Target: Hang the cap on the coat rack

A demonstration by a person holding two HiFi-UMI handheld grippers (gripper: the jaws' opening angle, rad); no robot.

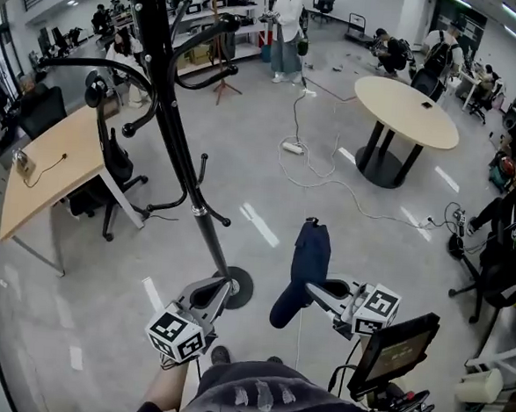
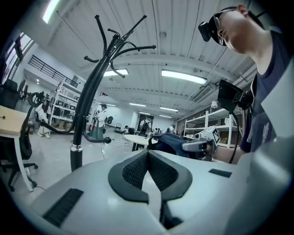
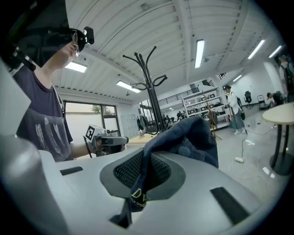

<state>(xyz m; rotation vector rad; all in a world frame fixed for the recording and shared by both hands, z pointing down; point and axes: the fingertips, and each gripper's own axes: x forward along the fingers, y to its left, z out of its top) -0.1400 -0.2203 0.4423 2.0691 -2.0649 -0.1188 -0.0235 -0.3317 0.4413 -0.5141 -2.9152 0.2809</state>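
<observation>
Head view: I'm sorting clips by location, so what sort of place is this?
Probably a shared open-plan office or lab workspace: a wooden desk and a round table on a grey floor, storage shelving along the far wall, and loose cables trailing across the floor.

Open-plan office-lab: wooden desk (image 1: 53, 173), round table (image 1: 402, 105), storage shelves (image 1: 197, 11), office chair (image 1: 113, 166), floor cables (image 1: 309, 169), seated people (image 1: 392, 52).

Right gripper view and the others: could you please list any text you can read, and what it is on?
Dark blue fabric cap, yellow stitched letters: folded, unreadable.
Right white marker cube: black square patterns, no words.
Left white marker cube: the same.
Nothing else readable.
</observation>
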